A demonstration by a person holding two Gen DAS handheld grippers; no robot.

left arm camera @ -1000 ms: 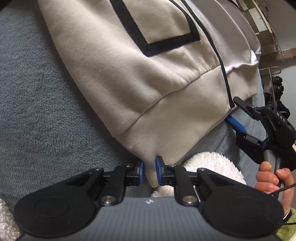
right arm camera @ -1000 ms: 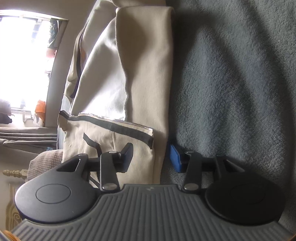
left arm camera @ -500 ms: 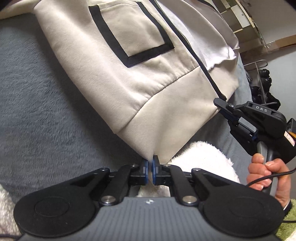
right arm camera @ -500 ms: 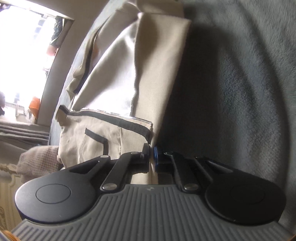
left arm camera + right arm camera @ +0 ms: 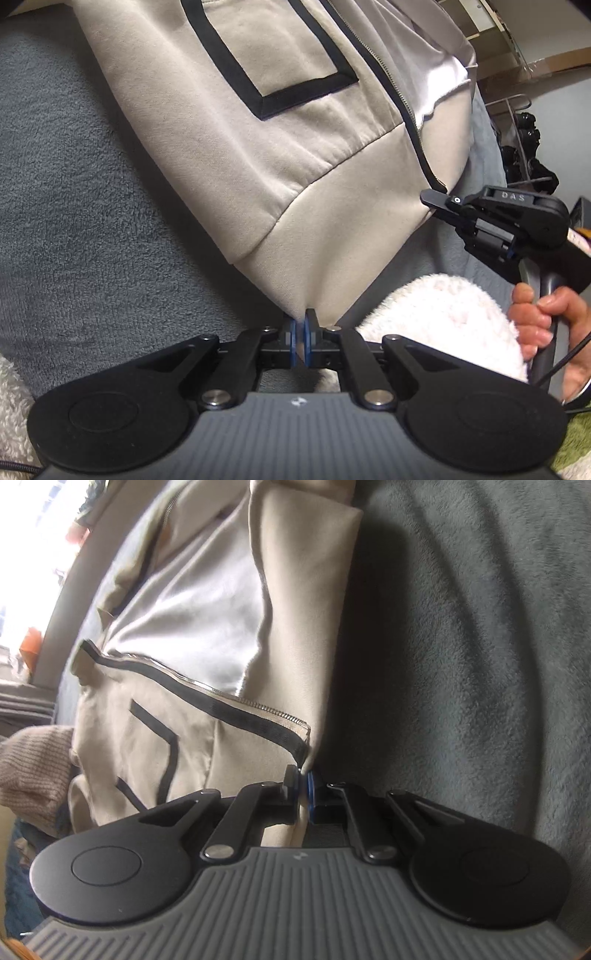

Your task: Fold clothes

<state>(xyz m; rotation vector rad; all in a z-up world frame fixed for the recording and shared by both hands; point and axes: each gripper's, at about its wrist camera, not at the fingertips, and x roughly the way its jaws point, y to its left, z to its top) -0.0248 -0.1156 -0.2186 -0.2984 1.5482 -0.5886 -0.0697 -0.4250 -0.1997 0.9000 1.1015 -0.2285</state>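
A grey fleece blanket (image 5: 92,221) covered the bed, and the cream zip jacket (image 5: 258,155) lay spread on it, unzipped and not yet folded. The left gripper (image 5: 300,341) pinched one hem corner; the right gripper (image 5: 303,786) was clamped on the other, beside the zipper (image 5: 258,705). With both corners held, the first fold looked ready to begin; every fold remained.

Place: a home, likely a bedroom
Surface: grey fleece blanket (image 5: 92,221)
Window: bright, at left (image 5: 22,572)
Nearby: folded knit (image 5: 33,768), fluffy white throw (image 5: 443,317)
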